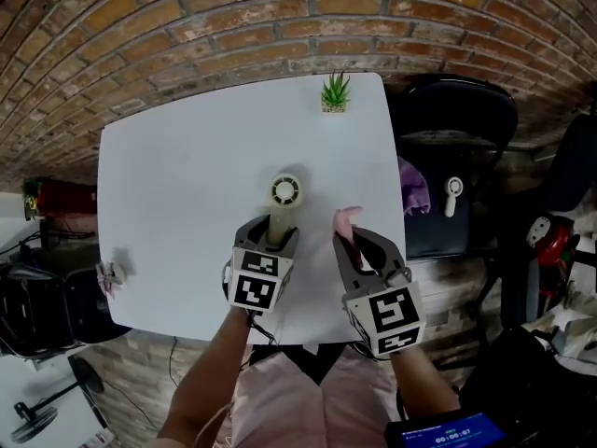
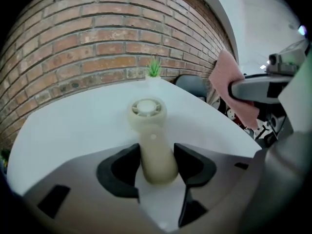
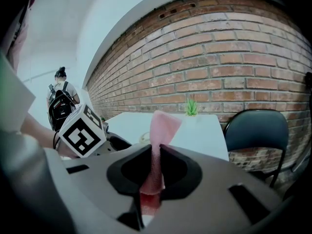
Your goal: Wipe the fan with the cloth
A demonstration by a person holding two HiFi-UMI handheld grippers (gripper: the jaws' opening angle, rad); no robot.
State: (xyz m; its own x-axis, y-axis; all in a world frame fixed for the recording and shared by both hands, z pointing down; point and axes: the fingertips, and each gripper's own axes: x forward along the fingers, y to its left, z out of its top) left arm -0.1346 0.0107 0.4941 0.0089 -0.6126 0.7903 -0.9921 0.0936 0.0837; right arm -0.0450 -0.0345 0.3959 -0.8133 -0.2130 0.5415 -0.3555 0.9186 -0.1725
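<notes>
1. White table (image 1: 168,203) against a brick wall (image 1: 187,26); black chair (image 1: 448,110) beyond the right gripper (image 1: 357,243).
2. Left gripper (image 1: 270,231) clamps the cream handheld fan (image 1: 285,192) by its handle; the right gripper pinches a pink cloth (image 1: 347,220).
3. The cloth's lower end is hidden between the jaws.

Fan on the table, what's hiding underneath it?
Only the white table shows around the fan lying on it. The patch right beneath is covered by the fan itself, and the left gripper clamping its handle hides a bit more.

Head view overhead; gripper views low, toward brick wall (image 2: 97,48)
</notes>
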